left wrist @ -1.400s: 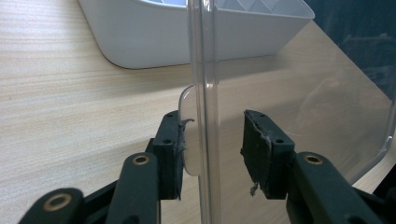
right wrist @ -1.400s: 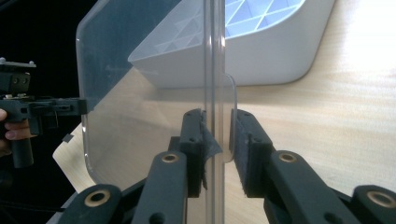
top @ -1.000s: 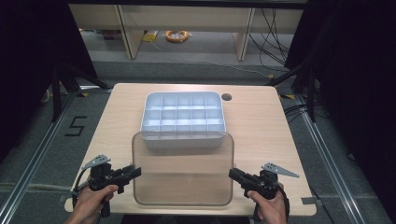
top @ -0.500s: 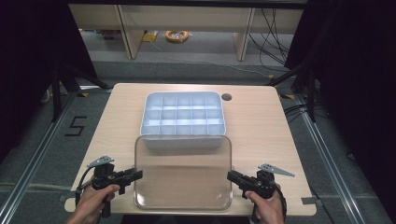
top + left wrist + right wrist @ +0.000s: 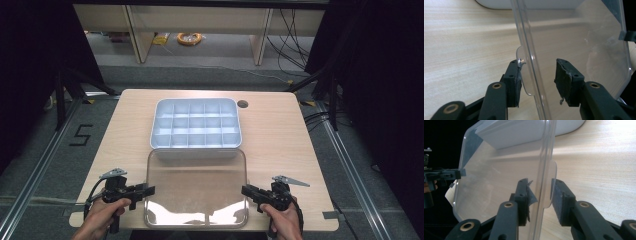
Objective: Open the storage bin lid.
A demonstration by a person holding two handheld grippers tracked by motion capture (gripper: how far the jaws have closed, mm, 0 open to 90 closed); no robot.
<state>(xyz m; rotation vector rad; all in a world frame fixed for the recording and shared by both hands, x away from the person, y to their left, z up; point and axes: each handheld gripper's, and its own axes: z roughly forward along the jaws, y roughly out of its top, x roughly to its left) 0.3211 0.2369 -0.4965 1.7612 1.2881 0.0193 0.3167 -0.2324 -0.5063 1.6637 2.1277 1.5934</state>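
A clear plastic lid [image 5: 196, 185] lies on the table just in front of a white compartment box [image 5: 196, 127]. My left gripper [image 5: 150, 190] is at the lid's left edge and my right gripper [image 5: 245, 190] at its right edge. In the left gripper view the lid's rim [image 5: 529, 50] and small tab stand between the jaws of the left gripper [image 5: 537, 77], with a clear gap to one pad. In the right gripper view the rim [image 5: 546, 157] runs between the pads of the right gripper [image 5: 540, 192], which stand slightly off it. Both pairs of jaws have just been opening.
The wooden table [image 5: 280, 135] has a round cable hole [image 5: 243, 104] behind the box at the right. Its front edge lies just below the lid and my hands. Shelving legs and cables stand on the floor beyond the table.
The lid has come down and slightly toward the near edge, off the box's front. Both hands sank with it, and both pairs of jaws have parted from the rim.
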